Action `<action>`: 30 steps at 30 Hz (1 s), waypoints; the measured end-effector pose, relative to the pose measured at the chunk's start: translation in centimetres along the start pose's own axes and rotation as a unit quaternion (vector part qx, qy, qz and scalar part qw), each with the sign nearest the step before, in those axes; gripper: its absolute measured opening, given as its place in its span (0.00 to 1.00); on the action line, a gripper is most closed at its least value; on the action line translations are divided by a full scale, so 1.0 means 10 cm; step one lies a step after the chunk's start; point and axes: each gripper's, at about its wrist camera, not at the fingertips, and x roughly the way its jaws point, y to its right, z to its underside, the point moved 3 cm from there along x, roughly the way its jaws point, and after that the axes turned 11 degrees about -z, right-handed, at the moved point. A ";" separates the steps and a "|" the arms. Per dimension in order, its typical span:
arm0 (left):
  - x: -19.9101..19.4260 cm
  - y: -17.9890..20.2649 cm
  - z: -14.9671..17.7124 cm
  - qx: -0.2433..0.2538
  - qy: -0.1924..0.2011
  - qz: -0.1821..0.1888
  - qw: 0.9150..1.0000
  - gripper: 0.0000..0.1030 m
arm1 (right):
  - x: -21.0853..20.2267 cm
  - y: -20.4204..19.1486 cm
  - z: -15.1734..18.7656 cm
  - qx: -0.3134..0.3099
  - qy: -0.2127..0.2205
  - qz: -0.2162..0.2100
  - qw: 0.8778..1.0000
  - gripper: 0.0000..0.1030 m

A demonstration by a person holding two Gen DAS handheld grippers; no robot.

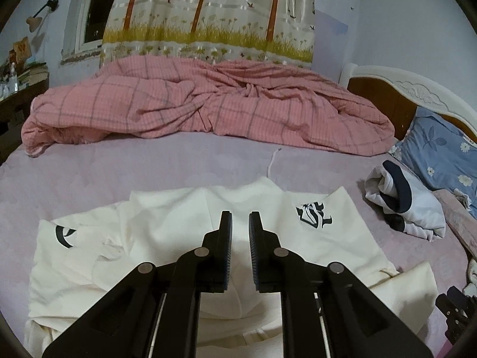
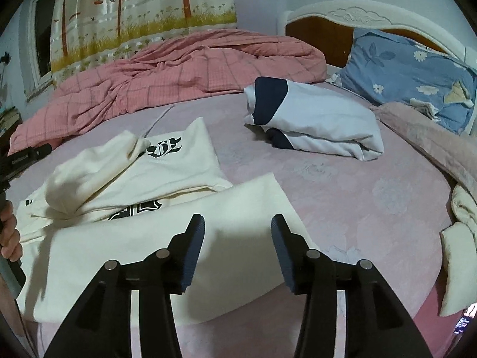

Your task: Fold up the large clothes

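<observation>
Sweatshirt on bed, unheld.

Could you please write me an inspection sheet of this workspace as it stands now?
Surface: bed with a lilac sheet.
Job's things: cream hoodie part-folded, a panel laid across the front; white-and-navy garment folded near the pillow.
Clutter: pink quilt bunched at the far side; pink cloth and cream cloth at the right edge.
Grippers: left gripper open by a narrow gap, nothing between; right gripper open, nothing held.
Cables: thin white cord on the sheet.
Surroundings: headboard, tree-print curtain, window.
</observation>
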 end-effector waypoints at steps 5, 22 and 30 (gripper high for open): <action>-0.18 -0.05 -0.06 -0.009 0.016 0.000 1.000 0.16 | 0.03 -0.08 -0.04 0.015 0.002 -0.028 0.999 0.53; -1.23 -0.58 -0.07 0.023 0.062 -0.001 0.998 0.21 | 0.06 -0.48 -0.44 0.019 0.071 -0.083 0.994 0.67; -1.41 -0.76 -0.07 0.022 0.070 -0.039 0.997 0.23 | 0.39 -0.64 -0.53 -0.028 0.026 -0.147 0.988 0.69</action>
